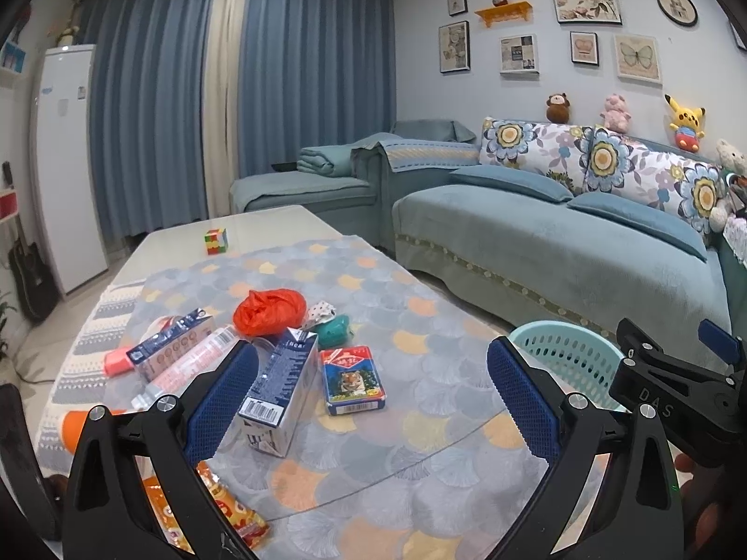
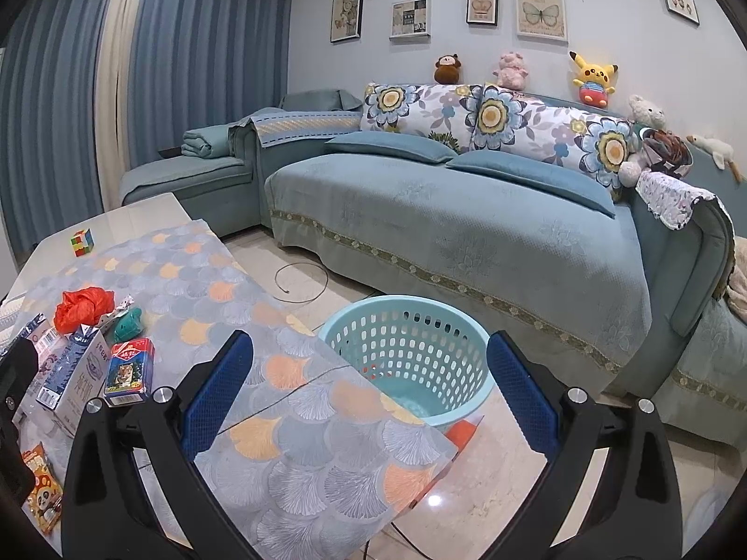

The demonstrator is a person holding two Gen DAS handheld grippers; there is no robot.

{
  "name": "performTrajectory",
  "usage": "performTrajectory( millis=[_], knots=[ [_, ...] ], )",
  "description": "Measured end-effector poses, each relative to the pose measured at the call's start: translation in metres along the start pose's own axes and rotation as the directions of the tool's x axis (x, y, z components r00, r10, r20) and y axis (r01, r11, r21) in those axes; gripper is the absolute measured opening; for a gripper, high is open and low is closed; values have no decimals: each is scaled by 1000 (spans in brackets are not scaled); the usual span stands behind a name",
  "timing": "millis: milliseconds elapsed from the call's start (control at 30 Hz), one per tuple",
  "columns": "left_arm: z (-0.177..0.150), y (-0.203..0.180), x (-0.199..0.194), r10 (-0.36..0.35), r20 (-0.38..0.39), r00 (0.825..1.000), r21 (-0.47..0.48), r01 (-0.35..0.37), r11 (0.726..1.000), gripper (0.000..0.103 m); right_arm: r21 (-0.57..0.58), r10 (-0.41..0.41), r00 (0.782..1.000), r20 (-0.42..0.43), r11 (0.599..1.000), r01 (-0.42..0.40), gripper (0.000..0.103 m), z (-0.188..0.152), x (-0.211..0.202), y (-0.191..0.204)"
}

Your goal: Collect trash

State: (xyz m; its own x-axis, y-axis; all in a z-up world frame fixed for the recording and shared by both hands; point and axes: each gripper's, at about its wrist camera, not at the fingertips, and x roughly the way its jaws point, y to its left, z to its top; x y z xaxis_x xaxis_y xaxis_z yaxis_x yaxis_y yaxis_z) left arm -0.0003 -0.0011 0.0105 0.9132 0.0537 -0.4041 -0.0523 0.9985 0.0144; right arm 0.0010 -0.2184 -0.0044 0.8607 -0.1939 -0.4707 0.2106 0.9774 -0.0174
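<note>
Trash lies on the patterned table cloth (image 1: 420, 326): a blue and white milk carton (image 1: 280, 392), a second carton (image 1: 172, 345) on a clear bottle (image 1: 186, 368), a red plastic bag (image 1: 268, 310), a teal crumpled item (image 1: 331, 331) and an orange snack packet (image 1: 229, 508). A tiger card box (image 1: 355, 380) lies beside them. My left gripper (image 1: 373, 401) is open above the table, its left pad next to the milk carton. My right gripper (image 2: 369, 392) is open and empty over the table edge, above the teal basket (image 2: 406, 354) on the floor. The carton (image 2: 74, 378) and red bag (image 2: 81, 308) also show in the right wrist view.
A puzzle cube (image 1: 215, 241) stands at the table's far end. An orange cup (image 1: 77, 424) lies at the left edge. A blue sofa (image 2: 467, 233) runs behind the basket. A wire loop (image 2: 301, 282) lies on the floor.
</note>
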Motion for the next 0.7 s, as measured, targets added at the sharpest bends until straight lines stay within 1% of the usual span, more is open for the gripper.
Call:
performTrajectory(
  millis=[100,333,367,700],
  knots=[
    [-7,-8,-12,7,18,1000,11,-8,1000,95,3,-1,1000,2,1000,1,95,-1,0,1],
    [-4,-1,-9,7,19,1000,-4,-7,1000,95,-1,-2,1000,2,1000,2,95,0,-1,-1],
    [-7,-8,-14,10,19,1000,-3,-10,1000,95,-1,-1,1000,1,1000,1,95,0,-1,-1],
    [-7,-8,-14,10,20,1000,-3,-10,1000,95,2,-2,1000,2,1000,2,95,0,-2,-1]
  ],
)
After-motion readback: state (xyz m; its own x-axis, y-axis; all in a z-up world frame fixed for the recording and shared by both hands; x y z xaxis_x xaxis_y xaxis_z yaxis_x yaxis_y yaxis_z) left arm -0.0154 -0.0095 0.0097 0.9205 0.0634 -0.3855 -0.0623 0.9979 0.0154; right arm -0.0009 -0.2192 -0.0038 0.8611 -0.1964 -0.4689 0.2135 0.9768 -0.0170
